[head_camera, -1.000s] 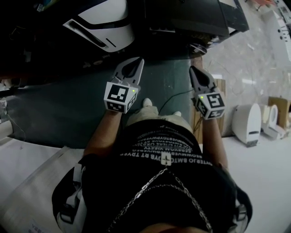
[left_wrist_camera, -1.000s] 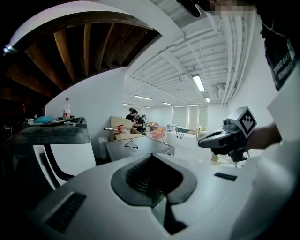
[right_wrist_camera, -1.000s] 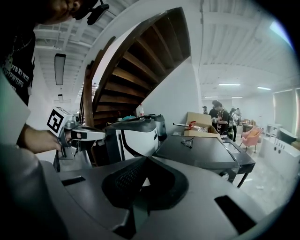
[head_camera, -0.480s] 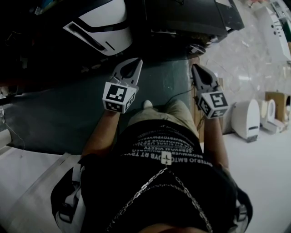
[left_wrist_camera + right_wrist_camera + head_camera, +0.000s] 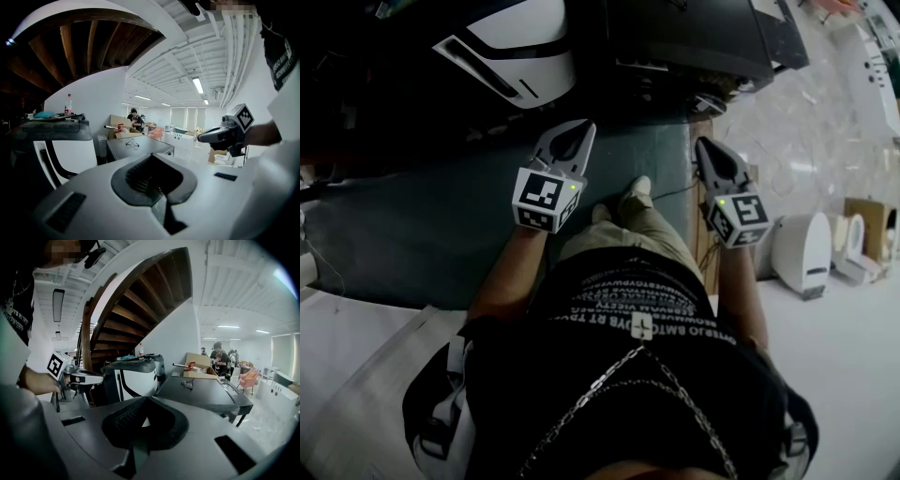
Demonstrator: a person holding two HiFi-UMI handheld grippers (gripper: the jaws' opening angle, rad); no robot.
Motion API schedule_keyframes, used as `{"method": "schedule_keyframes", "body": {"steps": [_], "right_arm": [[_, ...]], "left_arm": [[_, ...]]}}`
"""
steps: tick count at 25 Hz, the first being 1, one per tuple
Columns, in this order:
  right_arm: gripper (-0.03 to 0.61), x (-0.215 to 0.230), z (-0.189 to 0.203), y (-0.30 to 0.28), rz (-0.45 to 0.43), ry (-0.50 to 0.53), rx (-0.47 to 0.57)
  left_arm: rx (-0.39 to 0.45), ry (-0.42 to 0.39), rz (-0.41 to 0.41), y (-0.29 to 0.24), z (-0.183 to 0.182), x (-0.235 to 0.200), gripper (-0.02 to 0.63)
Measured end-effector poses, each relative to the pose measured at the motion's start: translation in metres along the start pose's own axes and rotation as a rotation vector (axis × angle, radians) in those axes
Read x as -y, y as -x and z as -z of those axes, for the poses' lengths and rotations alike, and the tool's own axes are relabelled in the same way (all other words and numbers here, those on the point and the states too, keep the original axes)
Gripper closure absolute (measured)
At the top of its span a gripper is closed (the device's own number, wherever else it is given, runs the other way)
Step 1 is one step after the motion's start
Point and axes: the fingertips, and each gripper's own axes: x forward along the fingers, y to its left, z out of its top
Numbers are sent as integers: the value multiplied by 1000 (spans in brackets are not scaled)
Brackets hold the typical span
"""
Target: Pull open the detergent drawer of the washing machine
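- The left hand-held gripper (image 5: 581, 131) is held out in front of the person, over a dark green floor mat (image 5: 422, 225). Its jaws are closed tip to tip with nothing between them, as the left gripper view (image 5: 152, 155) shows.
- The right hand-held gripper (image 5: 705, 148) is held level with it and well apart, near the mat's right edge. Its jaws also meet at the tips and hold nothing (image 5: 145, 399).
- Each gripper shows in the other's view: the right one at the right edge (image 5: 200, 138), the left one at the left edge (image 5: 99, 377).
- The washing machine (image 5: 511, 37), white with black trim and a dark top, stands ahead of the left gripper and well apart from both grippers.
- No view shows the detergent drawer clearly enough to tell it from the rest of the machine's front (image 5: 136, 380).
- A bottle (image 5: 69, 104) with a red cap stands upright among clutter on the machine's top.
- Just beside the machine, on its right, stands a dark table (image 5: 684, 37), ahead of the right gripper; something small and wiry lies on its top (image 5: 187, 384).
- A wooden staircase (image 5: 131, 301) curves up above the machine.
- One of the person's shoes (image 5: 637, 187) rests on the mat between the two grippers.
- Beyond the table sits a cardboard box (image 5: 197, 364), with people (image 5: 218, 357) standing far behind it.
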Motion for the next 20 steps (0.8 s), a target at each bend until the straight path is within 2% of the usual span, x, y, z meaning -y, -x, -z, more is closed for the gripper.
{"method": "schedule_keyframes", "body": {"steps": [8,12,17,20], "right_arm": [[575,12,8,-23,-66,-12,-14],[575,34,9,-31,-102,-27,-20],[575,65,-9,-47,-121,-39,2],[575,81,-18,-57,-129,-11,4]], "left_arm": [[-54,30,-41,-23,13,-5,611],[-51,31,-47,-48,0,0,611],[-49,33,-76,-76,-16,-3,611],[-50,33,-92,-89,-23,-5,611]]}}
